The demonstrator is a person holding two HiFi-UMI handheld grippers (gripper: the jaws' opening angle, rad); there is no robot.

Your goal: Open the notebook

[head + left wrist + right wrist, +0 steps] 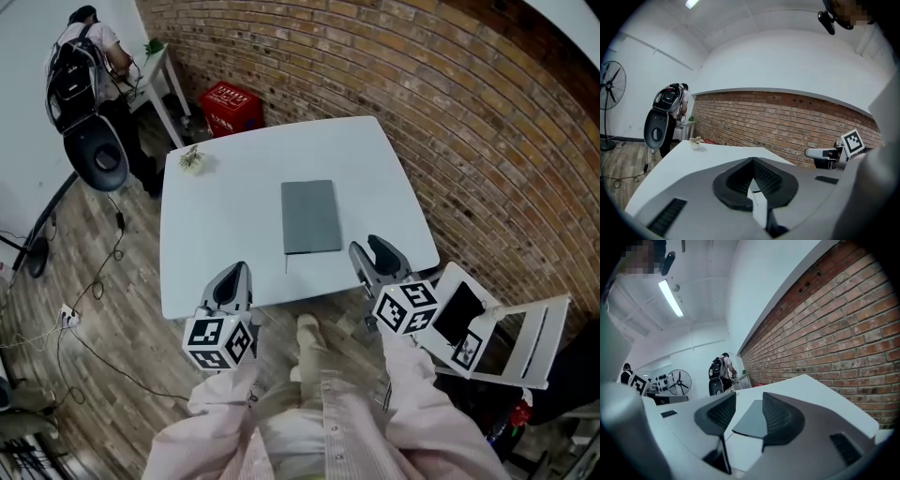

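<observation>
A closed grey notebook lies flat in the middle of the white table. My right gripper hovers at the table's near edge, just right of the notebook's near corner, open and holding nothing. In the right gripper view the notebook shows through the gap between the two dark pads. My left gripper is at the near edge, left of the notebook, shut with nothing in it. In the left gripper view its pads meet, and the notebook is hidden.
A small potted plant stands at the table's far left corner. A red crate sits on the floor beyond the table by the brick wall. A white folding chair is at my right. A person stands far left.
</observation>
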